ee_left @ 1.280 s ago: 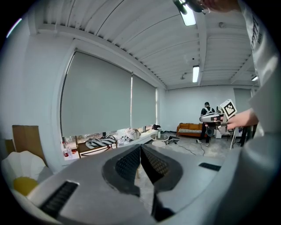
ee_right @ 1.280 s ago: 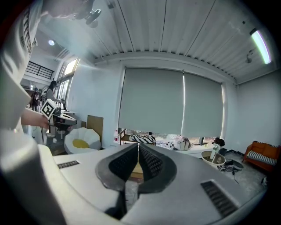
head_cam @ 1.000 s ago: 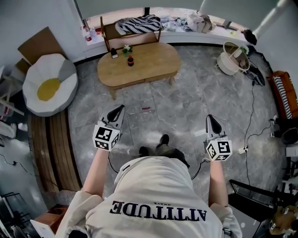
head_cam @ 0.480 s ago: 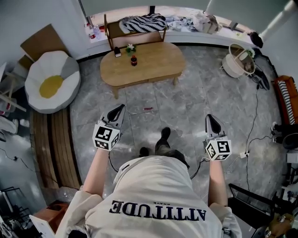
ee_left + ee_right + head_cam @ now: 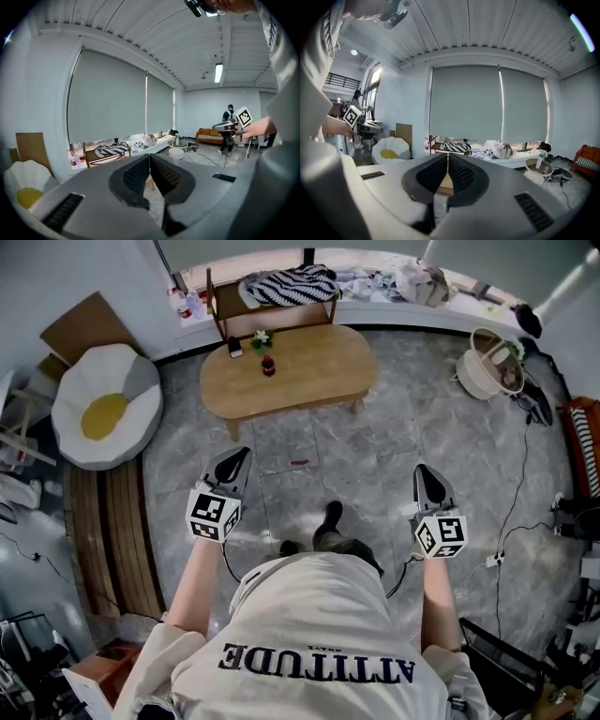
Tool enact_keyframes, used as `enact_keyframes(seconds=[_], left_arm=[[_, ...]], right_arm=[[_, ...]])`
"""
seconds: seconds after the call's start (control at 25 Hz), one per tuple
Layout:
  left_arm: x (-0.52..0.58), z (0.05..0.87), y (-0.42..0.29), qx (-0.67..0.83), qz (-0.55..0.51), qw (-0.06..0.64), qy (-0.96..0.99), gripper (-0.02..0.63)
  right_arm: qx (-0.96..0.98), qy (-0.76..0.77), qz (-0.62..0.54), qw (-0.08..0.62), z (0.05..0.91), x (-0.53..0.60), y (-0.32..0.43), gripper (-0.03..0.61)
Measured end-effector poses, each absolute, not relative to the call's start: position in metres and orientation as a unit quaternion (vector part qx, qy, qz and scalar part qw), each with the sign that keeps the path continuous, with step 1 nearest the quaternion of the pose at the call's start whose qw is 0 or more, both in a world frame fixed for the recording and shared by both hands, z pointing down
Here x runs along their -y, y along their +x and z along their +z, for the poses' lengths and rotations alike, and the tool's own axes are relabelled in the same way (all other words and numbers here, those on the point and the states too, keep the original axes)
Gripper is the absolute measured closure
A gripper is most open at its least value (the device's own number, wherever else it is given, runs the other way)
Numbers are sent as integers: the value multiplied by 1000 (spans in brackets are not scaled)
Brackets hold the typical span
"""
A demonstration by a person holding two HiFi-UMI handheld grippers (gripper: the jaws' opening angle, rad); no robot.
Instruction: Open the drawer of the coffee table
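The oval wooden coffee table (image 5: 309, 371) stands across the grey floor ahead of me, its drawer front (image 5: 302, 404) facing me and closed. A small dark bottle (image 5: 268, 365) and a little plant (image 5: 258, 337) sit on its top. My left gripper (image 5: 242, 453) hangs over the floor well short of the table, shut and holding nothing. My right gripper (image 5: 421, 468) is level with it on the right, also shut and empty. In the left gripper view the jaws (image 5: 149, 156) meet; in the right gripper view the jaws (image 5: 447, 155) meet too, with a sliver of the table behind them.
A white and yellow egg-shaped cushion (image 5: 101, 407) lies at the left beside wooden planks (image 5: 108, 531). A shelf with a striped cloth (image 5: 286, 285) stands behind the table. A white basket (image 5: 487, 371) and cables (image 5: 511, 474) lie at the right. Another person (image 5: 228, 123) stands far off.
Both grippers have moved forward towards the coffee table, still shut. The table sits slightly nearer and further right in the head view.
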State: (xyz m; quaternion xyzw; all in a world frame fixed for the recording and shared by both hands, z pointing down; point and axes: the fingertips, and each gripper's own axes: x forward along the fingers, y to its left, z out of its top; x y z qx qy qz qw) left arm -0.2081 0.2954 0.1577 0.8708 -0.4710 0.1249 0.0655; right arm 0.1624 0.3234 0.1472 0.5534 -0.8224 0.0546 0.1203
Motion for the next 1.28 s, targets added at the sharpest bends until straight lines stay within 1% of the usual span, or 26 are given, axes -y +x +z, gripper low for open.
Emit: enact_keyframes(seconds=[0.68,1.08,1.28], left_arm=[[-189,157,-133,499,127,63,855,592],[-147,169,-84,513,135,65,845,592],[-136,173,-74,511,143,70,845,592]], right_arm=[[847,515,54,122,155,-185,226,558],[853,502,68,123,177,-127,271,558],[856,498,73,120,180,-113,274,558]])
